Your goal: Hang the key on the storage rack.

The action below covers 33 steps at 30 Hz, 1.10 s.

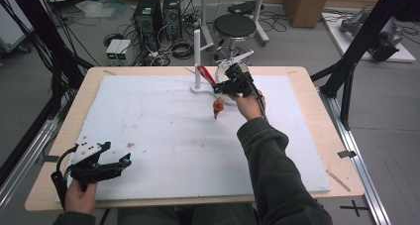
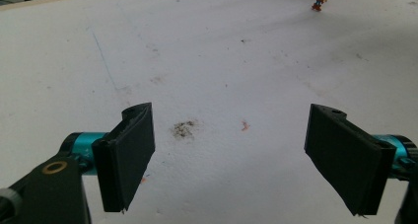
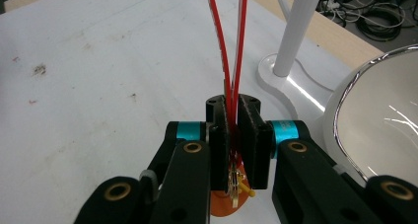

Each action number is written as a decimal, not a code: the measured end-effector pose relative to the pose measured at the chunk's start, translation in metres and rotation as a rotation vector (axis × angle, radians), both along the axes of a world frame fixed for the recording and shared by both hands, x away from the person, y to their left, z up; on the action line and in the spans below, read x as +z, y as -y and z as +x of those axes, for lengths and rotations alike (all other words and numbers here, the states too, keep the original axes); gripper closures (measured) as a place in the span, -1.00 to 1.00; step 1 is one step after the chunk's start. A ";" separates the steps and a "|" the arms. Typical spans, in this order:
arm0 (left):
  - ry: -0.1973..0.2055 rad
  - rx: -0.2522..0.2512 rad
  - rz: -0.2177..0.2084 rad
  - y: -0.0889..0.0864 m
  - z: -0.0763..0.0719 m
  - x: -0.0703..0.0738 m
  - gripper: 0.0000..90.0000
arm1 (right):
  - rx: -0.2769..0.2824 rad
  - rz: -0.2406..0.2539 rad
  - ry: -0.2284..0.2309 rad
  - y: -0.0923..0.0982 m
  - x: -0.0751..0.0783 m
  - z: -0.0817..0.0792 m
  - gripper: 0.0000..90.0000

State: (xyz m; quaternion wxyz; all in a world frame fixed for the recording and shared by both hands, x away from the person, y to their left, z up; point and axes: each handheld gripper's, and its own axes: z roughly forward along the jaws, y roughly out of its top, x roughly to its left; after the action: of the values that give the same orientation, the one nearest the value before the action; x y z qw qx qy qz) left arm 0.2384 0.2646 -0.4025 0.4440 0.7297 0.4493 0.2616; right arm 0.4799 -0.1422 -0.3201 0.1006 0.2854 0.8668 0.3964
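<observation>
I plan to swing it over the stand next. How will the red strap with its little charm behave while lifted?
Probably floppy: the red strap is a thin doubled band. The charm dangles under the right gripper, so it may swing. It seems light.

The left gripper (image 1: 106, 161) rests low with jaws wide apart; the right gripper (image 1: 229, 84) reaches forward, jaws clamped.

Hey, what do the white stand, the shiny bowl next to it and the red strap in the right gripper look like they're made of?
White stand: probably glossy plastic or painted metal, with bright highlights on its base. Bowl: looks like polished metal, given its mirror-like rim. Red strap: thin and flexible, probably plastic or cord; the right gripper pinches it flat.
</observation>
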 end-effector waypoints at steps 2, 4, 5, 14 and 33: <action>0.000 0.001 -0.002 0.000 0.000 0.000 -0.56 | -0.005 0.005 0.001 -0.002 0.001 0.001 0.85; 0.002 0.002 -0.003 0.000 0.001 0.000 -0.56 | 0.000 -0.002 0.003 -0.004 0.002 0.002 0.85; 0.002 0.004 -0.004 0.000 0.001 0.000 -0.56 | -0.005 -0.001 0.002 -0.007 0.003 0.004 0.85; 0.006 0.007 -0.006 0.000 0.002 0.000 -0.56 | -0.015 -0.006 0.012 -0.013 0.009 0.011 0.85; 0.010 0.008 -0.006 0.000 0.002 0.001 -0.56 | -0.064 -0.044 0.025 -0.032 0.009 0.026 0.85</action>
State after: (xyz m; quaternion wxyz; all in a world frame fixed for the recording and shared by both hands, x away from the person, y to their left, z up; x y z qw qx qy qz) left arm 0.2406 0.2648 -0.4018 0.4476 0.7253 0.4507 0.2655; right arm 0.5060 -0.1098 -0.3111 0.1303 0.3057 0.8643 0.3775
